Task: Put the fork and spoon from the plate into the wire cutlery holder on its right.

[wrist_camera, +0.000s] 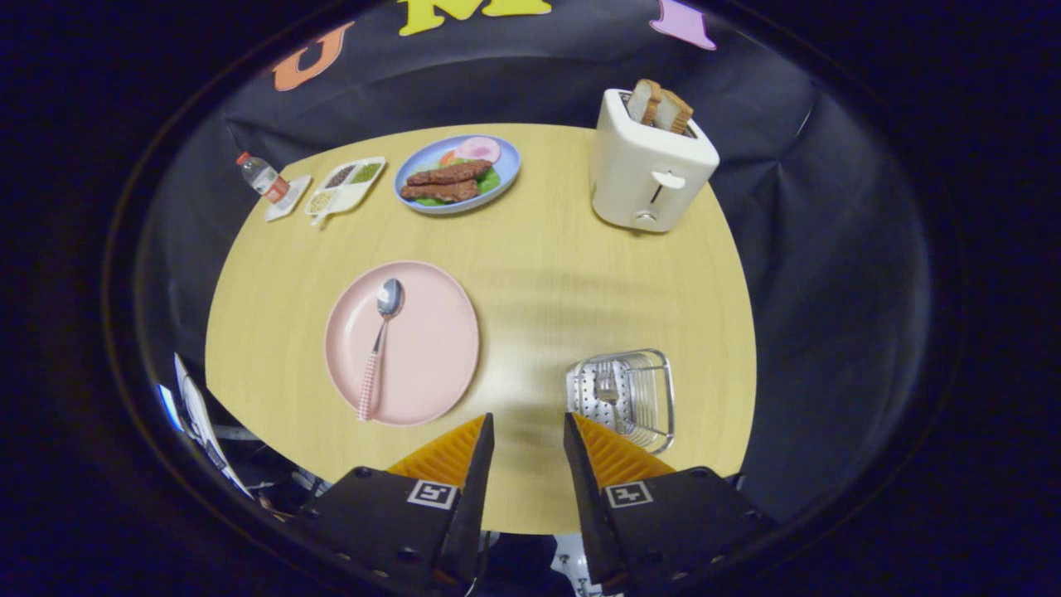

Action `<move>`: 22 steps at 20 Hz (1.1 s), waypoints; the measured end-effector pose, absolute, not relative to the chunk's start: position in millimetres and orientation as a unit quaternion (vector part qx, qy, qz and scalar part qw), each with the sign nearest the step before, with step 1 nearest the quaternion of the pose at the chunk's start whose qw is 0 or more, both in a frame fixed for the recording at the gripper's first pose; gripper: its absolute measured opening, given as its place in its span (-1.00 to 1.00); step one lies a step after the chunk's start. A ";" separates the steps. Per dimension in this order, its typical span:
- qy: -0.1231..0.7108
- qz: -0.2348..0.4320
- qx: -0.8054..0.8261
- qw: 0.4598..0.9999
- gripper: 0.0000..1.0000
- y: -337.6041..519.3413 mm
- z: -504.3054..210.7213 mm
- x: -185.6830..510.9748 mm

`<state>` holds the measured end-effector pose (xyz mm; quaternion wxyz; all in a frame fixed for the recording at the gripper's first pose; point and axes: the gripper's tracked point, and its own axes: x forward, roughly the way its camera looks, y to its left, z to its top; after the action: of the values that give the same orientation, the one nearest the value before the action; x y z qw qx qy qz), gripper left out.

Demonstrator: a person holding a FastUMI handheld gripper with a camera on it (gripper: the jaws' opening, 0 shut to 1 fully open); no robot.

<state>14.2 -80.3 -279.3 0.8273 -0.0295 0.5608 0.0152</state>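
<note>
A: Where are we?
B: The fork (608, 384) already stands in the wire cutlery holder (655, 365); the spoon (381, 340) lies on the pink plate (435, 340).
A: The claw (528, 431)?
B: Open, empty, above the bench (547, 274). It should next swing left to the spoon's handle.

- Gripper (528, 431): two wedge-shaped fingers with ribbed inner faces, apart, nothing between them.
- Each finger sits on a black block body.
- Square black-and-white marker tag on each block, beside the finger base.
- Small screws along the block edges.
</note>
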 end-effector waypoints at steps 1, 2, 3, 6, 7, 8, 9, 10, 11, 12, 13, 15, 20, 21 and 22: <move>0.549 0.014 -0.027 0.835 0.04 -71.7 -280.5 16.6; 0.537 0.016 -0.024 0.843 0.09 -62.7 -281.1 20.0; 0.524 0.016 -0.022 0.851 0.15 -53.7 -282.0 22.0; 0.489 0.021 -0.019 0.872 0.30 -25.9 -286.5 29.6; 0.482 0.024 -0.016 0.876 0.38 -15.7 -290.4 29.7; 0.476 0.026 -0.011 0.879 0.46 -5.7 -294.9 31.3; 0.472 0.029 -0.007 0.881 0.54 3.8 -300.3 31.3; 0.467 0.034 -0.002 0.884 0.61 14.8 -305.7 33.2; 0.462 0.038 0.000 0.886 0.66 24.8 -312.0 32.9; 0.456 0.039 -0.003 0.889 0.74 32.3 -317.3 35.2; 0.447 0.041 -0.004 0.894 0.77 40.3 -322.1 36.5; 0.430 0.044 -0.004 0.902 0.77 56.0 -333.2 40.3; 0.414 0.036 0.010 0.910 0.75 83.6 -364.8 43.9; 0.413 0.030 0.015 0.910 0.75 87.2 -373.0 44.6; 0.415 0.025 0.020 0.909 0.76 90.2 -380.0 45.8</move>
<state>45.8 90.2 -380.0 0.9093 0.0199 0.4150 0.0253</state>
